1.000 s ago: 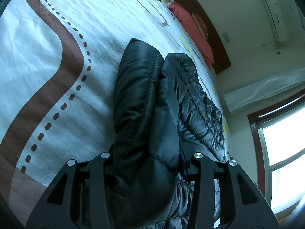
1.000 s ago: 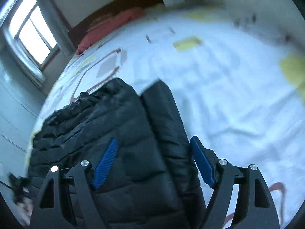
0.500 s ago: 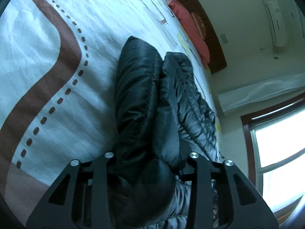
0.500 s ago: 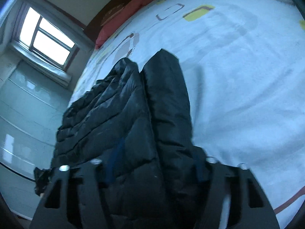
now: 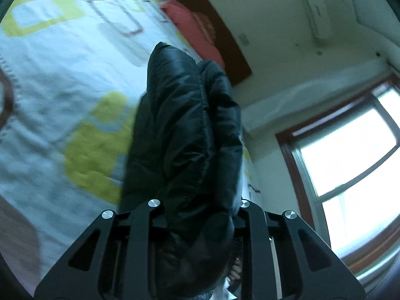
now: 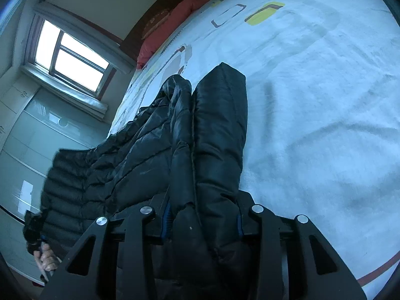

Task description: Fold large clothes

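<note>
Jaws on both my grippers are closing with the black puffer jacket [image 6: 215, 135] bunched between them: left gripper [image 5: 197, 215] pinches one thick fold, right gripper [image 6: 202, 215] another, blue pads pressing in, jacket over the patterned bedspread [image 6: 312, 100].

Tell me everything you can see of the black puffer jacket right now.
The black puffer jacket is glossy, quilted and thickly padded. It is bunched into long folds over the patterned bedsheet. One fold sits between the closing jaws of the right gripper, another between those of the left gripper, also closing. Its far end rises off the sheet in the left wrist view.
</note>
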`<state>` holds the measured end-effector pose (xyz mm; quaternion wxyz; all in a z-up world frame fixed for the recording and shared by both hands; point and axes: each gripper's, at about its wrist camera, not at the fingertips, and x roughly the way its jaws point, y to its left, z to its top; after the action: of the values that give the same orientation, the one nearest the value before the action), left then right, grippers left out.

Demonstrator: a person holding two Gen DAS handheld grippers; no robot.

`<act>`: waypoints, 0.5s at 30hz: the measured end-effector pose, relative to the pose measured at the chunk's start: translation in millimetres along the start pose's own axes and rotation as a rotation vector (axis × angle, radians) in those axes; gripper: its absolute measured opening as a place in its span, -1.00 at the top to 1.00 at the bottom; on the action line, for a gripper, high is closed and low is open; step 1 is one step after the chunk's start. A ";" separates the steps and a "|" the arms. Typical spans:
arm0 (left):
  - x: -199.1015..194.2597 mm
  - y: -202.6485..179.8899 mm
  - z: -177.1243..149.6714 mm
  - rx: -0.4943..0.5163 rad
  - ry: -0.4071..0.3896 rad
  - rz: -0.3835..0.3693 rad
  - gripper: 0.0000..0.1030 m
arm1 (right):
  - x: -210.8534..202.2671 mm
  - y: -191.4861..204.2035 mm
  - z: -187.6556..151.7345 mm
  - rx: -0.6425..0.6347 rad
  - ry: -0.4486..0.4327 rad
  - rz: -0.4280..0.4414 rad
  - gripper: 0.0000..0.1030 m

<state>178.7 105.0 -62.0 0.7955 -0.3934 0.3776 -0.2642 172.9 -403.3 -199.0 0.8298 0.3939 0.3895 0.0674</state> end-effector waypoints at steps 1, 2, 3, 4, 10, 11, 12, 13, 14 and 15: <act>8.0 -12.8 -5.0 0.018 0.013 -0.012 0.56 | 0.9 0.0 0.2 0.001 0.000 0.002 0.27; 15.0 -22.2 -9.1 0.030 0.025 -0.024 0.56 | 1.8 0.0 0.4 0.003 -0.001 0.005 0.27; 23.2 -31.1 -13.9 0.040 0.039 -0.037 0.56 | -0.2 -1.1 -0.5 0.004 -0.002 0.007 0.27; 29.9 -36.6 -17.4 0.046 0.051 -0.044 0.56 | 0.6 -1.2 -0.4 0.005 -0.002 0.009 0.27; 85.3 -62.2 -45.6 0.068 0.139 -0.055 0.56 | -10.1 -10.4 -5.5 0.025 -0.007 0.029 0.27; 93.9 -65.4 -49.1 0.071 0.152 -0.054 0.56 | -10.2 -11.3 -5.6 0.028 -0.008 0.033 0.28; 101.2 -67.8 -52.3 0.074 0.164 -0.052 0.56 | -10.9 -12.3 -5.9 0.031 -0.008 0.036 0.28; 113.9 -74.3 -60.0 0.081 0.180 -0.049 0.56 | -11.2 -13.3 -6.1 0.035 -0.009 0.040 0.28; 123.7 -79.3 -64.2 0.089 0.194 -0.045 0.56 | -11.7 -14.5 -6.5 0.040 -0.010 0.044 0.28; 131.7 -82.6 -68.8 0.097 0.206 -0.042 0.56 | -12.7 -16.0 -6.7 0.043 -0.010 0.047 0.28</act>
<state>188.6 -64.3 -73.4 0.7649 -0.3332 0.4356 -0.3378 156.4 -415.5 -205.3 0.8214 0.4209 0.3772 0.0768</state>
